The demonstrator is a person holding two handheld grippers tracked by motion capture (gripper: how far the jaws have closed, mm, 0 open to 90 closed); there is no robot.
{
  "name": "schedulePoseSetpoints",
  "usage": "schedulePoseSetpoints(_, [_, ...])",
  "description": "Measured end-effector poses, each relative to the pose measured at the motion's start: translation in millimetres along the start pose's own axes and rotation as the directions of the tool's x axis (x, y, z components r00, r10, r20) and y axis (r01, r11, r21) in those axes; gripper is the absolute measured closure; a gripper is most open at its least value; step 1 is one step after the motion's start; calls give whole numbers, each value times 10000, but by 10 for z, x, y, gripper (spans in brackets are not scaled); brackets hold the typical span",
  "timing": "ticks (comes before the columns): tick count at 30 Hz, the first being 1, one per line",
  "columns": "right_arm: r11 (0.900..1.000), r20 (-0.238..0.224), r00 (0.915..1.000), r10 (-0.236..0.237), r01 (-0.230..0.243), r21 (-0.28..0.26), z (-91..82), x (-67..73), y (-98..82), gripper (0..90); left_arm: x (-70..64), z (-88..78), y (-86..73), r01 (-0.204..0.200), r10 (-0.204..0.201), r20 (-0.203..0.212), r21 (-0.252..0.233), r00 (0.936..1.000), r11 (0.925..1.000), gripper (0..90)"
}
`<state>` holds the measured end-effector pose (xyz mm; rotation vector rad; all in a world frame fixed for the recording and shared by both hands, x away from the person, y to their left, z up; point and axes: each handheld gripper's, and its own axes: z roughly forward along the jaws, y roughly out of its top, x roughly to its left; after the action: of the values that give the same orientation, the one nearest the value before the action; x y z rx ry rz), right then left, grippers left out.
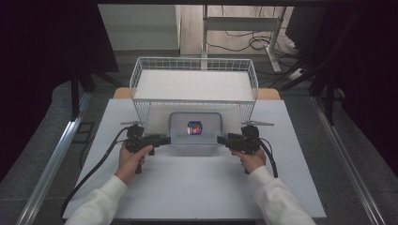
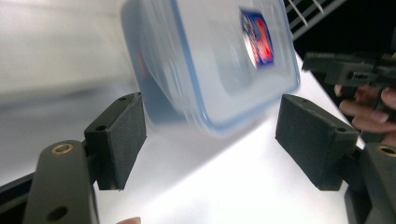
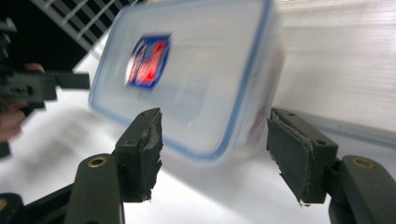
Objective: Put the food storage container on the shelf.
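Jaws apart, flanking lidded container [image 1: 195, 128]

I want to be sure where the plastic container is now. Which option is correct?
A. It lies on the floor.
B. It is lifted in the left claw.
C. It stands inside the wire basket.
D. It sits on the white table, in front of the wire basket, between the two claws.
D: the container rests on the table before the wire basket, with the left claw and right claw open at its sides.

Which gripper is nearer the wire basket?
Left, marginally. The left gripper sits at the container's left end, just below the basket's left front corner; the right gripper mirrors it at the right end, barely farther off.
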<state>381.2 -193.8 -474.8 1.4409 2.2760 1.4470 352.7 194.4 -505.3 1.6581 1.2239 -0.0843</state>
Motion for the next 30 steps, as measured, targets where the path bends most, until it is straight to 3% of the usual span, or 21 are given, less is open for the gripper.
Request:
schedulePoseSetpoints(2, [9967, 224, 9967, -786, 781, 228, -45, 108, -63, 380, -68, -61, -73, -343, 345, -130, 125, 9993, 9993, 239])
schedulePoseSetpoints(4, [9864, 433, 9860, -1609, 1591, 418, -78, 237, -141, 448, -132, -117, -144, -571, 575, -164, 210, 9982, 9981, 239])
schedulePoseSetpoints(7, [9675, 267, 9701, -2414, 2384, 841, -69, 417, -256, 634, -204, -196, -241, -1088, 1108, -394, 495, 9931, 9928, 238])
schedulePoseSetpoints(9, [9436, -7, 9517, -3072, 3047, 1295, -10, 511, -308, 793, -246, -232, -298, -1262, 1295, -515, 631, 9902, 9900, 237])
schedulePoseSetpoints(10, [9436, -7, 9517, -3072, 3047, 1295, -10, 511, -308, 793, -246, -232, -298, -1262, 1295, -515, 631, 9902, 9900, 237])
schedulePoseSetpoints(11, [9120, -242, 9264, -3757, 3742, 1682, 99, 588, -346, 871, -274, -265, -346, -1259, 1294, -457, 733, 9905, 9893, 237])
schedulePoseSetpoints(13, [8928, -252, 9114, -4108, 4078, 1915, 201, 634, -369, 889, -295, -299, -387, -1307, 1344, -418, 823, 9900, 9880, 235])
schedulePoseSetpoints(15, [8613, -63, 8824, -4704, 4607, 2141, 319, 686, -397, 890, -310, -334, -428, -1424, 1472, -497, 899, 9879, 9857, 235])
schedulePoseSetpoints(16, [8508, -27, 8730, -4877, 4760, 2225, 374, 708, -408, 890, -313, -350, -443, -1550, 1612, -595, 970, 9851, 9831, 234])
schedulePoseSetpoints(17, [8508, -27, 8730, -4877, 4760, 2225, 374, 708, -408, 890, -313, -350, -443, -1550, 1612, -595, 970, 9851, 9831, 232])
schedulePoseSetpoints(18, [8428, -17, 8643, -5030, 4909, 2205, 429, 723, -412, 890, -322, -365, -459, -1734, 1816, -750, 1052, 9805, 9792, 232])
schedulePoseSetpoints(19, [8400, 16, 8610, -5085, 4957, 2207, 538, 750, -403, 890, -336, -380, -474, -1916, 2017, -883, 1109, 9755, 9752, 232])
schedulePoseSetpoints(21, [8380, 44, 8587, -5124, 4989, 2212, 573, 757, -395, 890, -343, -384, -481, -1954, 2059, -899, 1130, 9744, 9742, 232])
schedulePoseSetpoints(22, [8372, 127, 8564, -5162, 5014, 2186, 678, 766, -363, 890, -352, -385, -488, -1966, 2068, -832, 1158, 9748, 9736, 232])
schedulePoseSetpoints(30, [8470, 484, 8593, -5092, 4904, 2050, 857, 765, -273, 891, -370, -387, -505, -1977, 2065, -608, 1261, 9766, 9721, 233])
